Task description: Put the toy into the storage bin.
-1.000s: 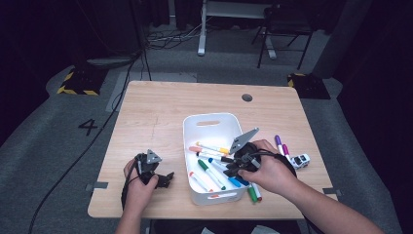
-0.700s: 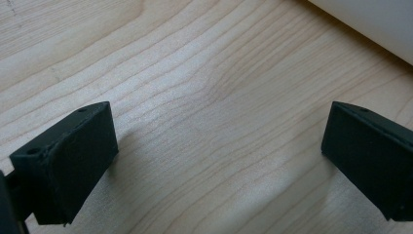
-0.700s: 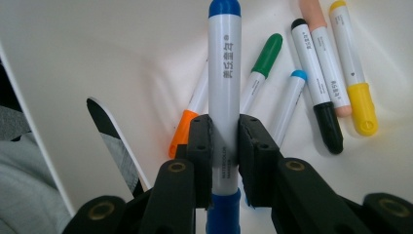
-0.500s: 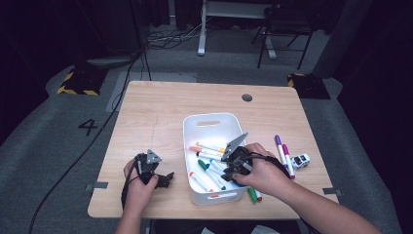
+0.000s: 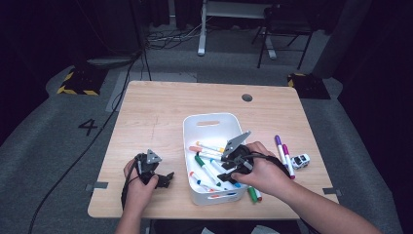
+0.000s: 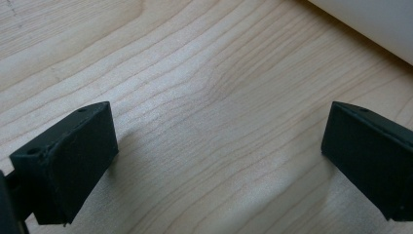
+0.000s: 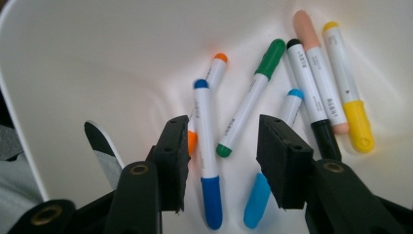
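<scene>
A: From the high view, what can you make out?

B: A wooden desk (image 5: 160,112) with a white bin (image 5: 207,122) of markers. The right gripper (image 5: 233,171) hangs over the bin's near end and the hand hides several markers, so I can't count them there. Outside the bin lie a purple marker (image 5: 279,146) and a pink marker (image 5: 287,161), side by side, next to a small toy car (image 5: 301,161). Two more markers poke out from under the right forearm, cut off. The left gripper (image 5: 163,179) rests on the desk, left of the bin. A "4" is marked on the floor.

A: And the left gripper view?

B: Its jaws stand wide apart over bare wood grain, nothing between them; a corner of the bin shows at top right.

A: The right gripper view?

B: Seven markers on the bin floor. The jaws have just been opening; the dark blue marker (image 7: 207,161) lies loose between them, unpinched. A light blue marker (image 7: 272,161) is partly behind the right-hand jaw, an orange one behind the left-hand jaw. The barrel print is too small to read.
</scene>
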A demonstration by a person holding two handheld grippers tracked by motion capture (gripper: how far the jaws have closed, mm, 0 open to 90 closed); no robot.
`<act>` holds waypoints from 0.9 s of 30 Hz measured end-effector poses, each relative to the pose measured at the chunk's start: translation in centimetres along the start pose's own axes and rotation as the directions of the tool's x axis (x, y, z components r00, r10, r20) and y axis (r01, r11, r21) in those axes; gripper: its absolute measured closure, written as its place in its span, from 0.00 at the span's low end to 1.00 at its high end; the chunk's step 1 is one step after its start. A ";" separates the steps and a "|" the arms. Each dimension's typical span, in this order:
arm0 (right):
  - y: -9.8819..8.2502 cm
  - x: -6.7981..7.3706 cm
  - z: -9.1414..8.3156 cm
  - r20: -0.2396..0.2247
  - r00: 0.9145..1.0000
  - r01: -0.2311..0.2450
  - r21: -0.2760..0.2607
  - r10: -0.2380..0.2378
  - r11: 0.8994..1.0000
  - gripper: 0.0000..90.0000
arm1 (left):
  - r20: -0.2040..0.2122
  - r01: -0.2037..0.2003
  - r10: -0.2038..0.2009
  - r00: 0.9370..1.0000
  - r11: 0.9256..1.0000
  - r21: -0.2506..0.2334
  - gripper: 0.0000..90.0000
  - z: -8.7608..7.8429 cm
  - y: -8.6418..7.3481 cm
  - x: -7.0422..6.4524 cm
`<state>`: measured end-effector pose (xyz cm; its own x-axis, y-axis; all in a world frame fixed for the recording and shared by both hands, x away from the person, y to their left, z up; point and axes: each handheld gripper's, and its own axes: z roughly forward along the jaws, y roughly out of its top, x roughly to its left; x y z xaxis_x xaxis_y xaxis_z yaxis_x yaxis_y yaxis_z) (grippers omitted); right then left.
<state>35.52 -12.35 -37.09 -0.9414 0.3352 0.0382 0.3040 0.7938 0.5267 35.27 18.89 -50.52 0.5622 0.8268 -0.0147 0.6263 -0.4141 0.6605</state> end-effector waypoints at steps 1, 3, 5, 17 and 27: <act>0.0 0.0 -0.3 0.005 1.000 -0.001 -0.011 0.001 1.000 0.63 | 0.000 0.000 0.000 1.000 1.000 0.000 0.00 0.0 0.0 0.0; -0.1 -0.1 -0.9 0.008 1.000 -0.009 -0.034 0.010 0.999 0.62 | 0.000 0.000 0.000 1.000 1.000 0.000 0.00 0.0 0.0 0.0; -0.3 0.0 -1.7 0.013 0.999 -0.038 -0.046 0.039 0.998 0.62 | 0.000 0.000 0.000 1.000 1.000 0.000 0.00 0.0 0.0 0.0; -1.9 -1.3 -5.3 0.046 0.991 -0.119 -0.108 0.124 0.987 0.61 | 0.000 0.000 0.000 1.000 1.000 0.000 0.00 0.0 0.0 0.0; -3.9 -3.4 -8.3 0.094 0.976 -0.178 -0.181 0.197 0.967 0.62 | 0.000 0.000 0.000 1.000 1.000 0.000 0.00 0.0 0.0 0.0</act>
<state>36.32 -20.79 -32.22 -0.8449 0.5314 0.0615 0.4352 0.6160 0.6566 35.27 18.89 -50.52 0.5621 0.8269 -0.0147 0.6262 -0.4139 0.6607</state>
